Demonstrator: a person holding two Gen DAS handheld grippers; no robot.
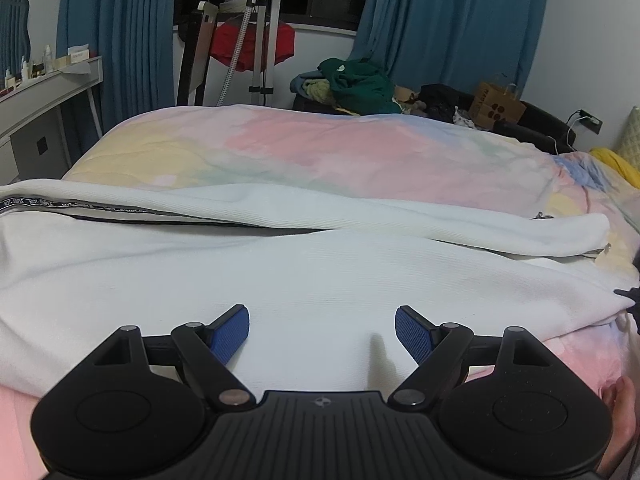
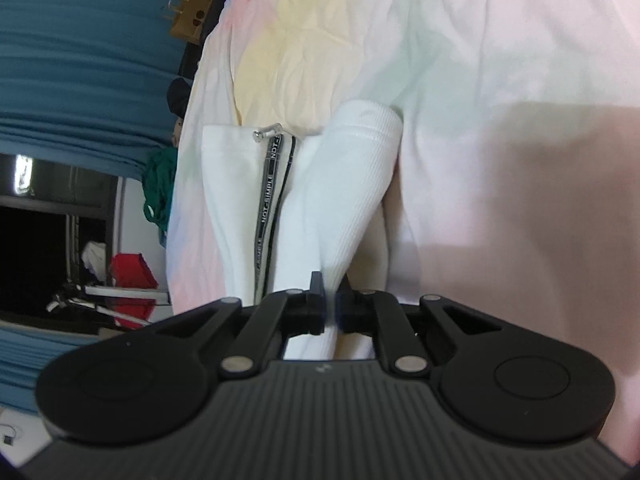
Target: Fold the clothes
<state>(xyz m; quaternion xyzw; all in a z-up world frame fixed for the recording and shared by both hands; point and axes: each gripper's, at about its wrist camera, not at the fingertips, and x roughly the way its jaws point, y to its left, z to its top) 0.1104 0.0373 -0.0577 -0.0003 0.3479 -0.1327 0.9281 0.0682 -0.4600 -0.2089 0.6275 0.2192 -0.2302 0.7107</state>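
A white ribbed garment (image 1: 320, 272) lies spread across the pastel bed cover (image 1: 320, 148), with a black lettered tape (image 1: 80, 206) along one edge. My left gripper (image 1: 322, 320) hovers just over the garment's near part, its blue pads (image 1: 230, 332) wide apart and holding nothing. In the right wrist view, the garment (image 2: 348, 184) runs away from me over the bed cover (image 2: 500, 60), showing its tape (image 2: 268, 192) and a small metal end piece (image 2: 268, 133). My right gripper (image 2: 330, 304) is shut on a bunched fold of the white cloth.
A white desk (image 1: 48, 84) with bottles stands at the left. Behind the bed are a metal stand (image 1: 262, 40), a pile of clothes (image 1: 356, 84), a brown paper bag (image 1: 496, 108) and blue curtains (image 1: 452, 20). A person's hand (image 1: 620, 420) shows at the lower right.
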